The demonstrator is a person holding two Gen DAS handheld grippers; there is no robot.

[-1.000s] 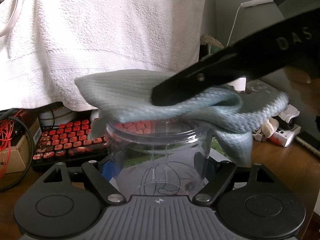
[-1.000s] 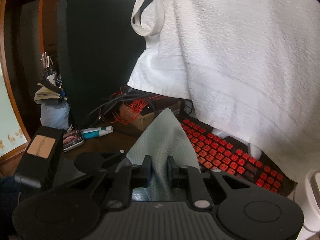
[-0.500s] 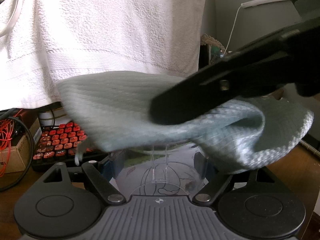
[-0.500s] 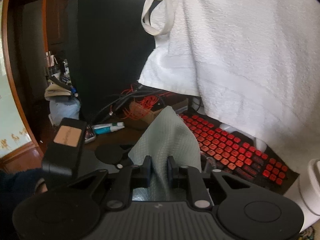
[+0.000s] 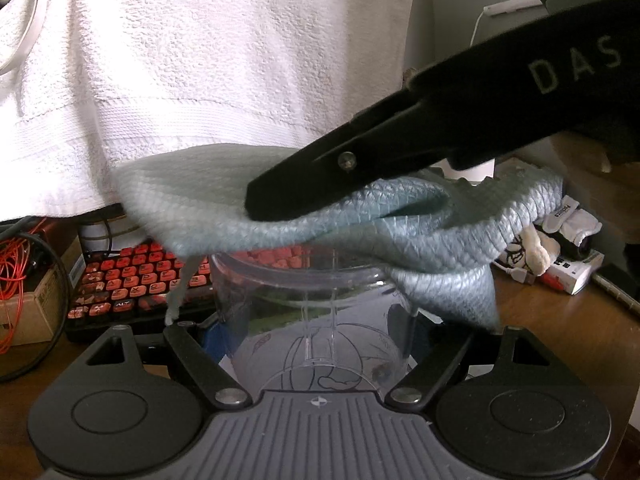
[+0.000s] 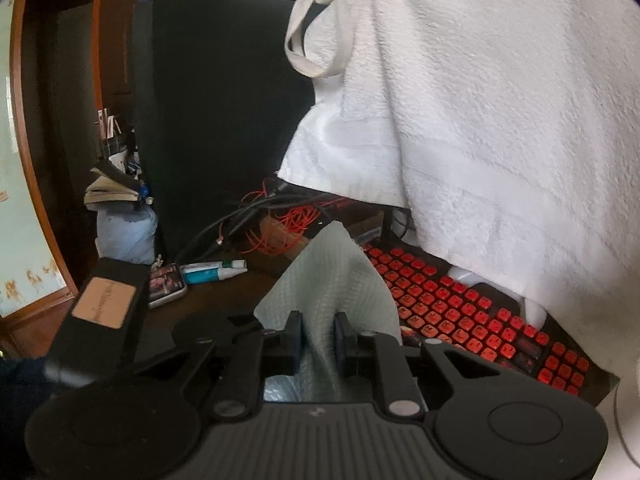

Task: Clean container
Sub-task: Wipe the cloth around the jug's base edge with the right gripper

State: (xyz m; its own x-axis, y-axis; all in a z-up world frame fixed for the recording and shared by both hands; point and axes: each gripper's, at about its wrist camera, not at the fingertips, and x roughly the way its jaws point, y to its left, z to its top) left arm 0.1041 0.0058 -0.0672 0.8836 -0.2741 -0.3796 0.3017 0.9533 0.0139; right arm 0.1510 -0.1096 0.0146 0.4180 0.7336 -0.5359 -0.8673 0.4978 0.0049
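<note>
Plastic, clear and see-through — that is what the container [image 5: 312, 316] is made of, a round tub with its open mouth up. It sits between the two arms of the left gripper [image 5: 316, 336], which are spread wide and hug its sides. Whether the tub's base rests on the wooden desk [image 5: 560, 320] cannot be told, since the gripper body hides it.

A pale blue-grey cloth [image 5: 320, 208] lies bunched over the tub's mouth and hangs down on the right side of the rim. The right gripper [image 6: 318, 338] pinches this cloth: in its own view the two pads are pressed close together with a fold of the cloth [image 6: 328, 280] squeezed between them, and the rest of the cloth sticks up past the pads in a peak. In the left wrist view this gripper comes in from the upper right as a long black arm, and its tip sits on top of the cloth.

Behind the tub, toward the back edge of the desk, is a black keyboard with red keys [image 5: 120, 280]. A big white towel [image 5: 200, 72] hangs down above it. Orange wires [image 5: 16, 272] lie at the left edge — near a cardboard box [image 5: 28, 312]. In the right wrist view a toothpaste tube [image 6: 212, 271] and a phone [image 6: 166, 282] lie on the desk beside a tall black box [image 6: 224, 112].
</note>
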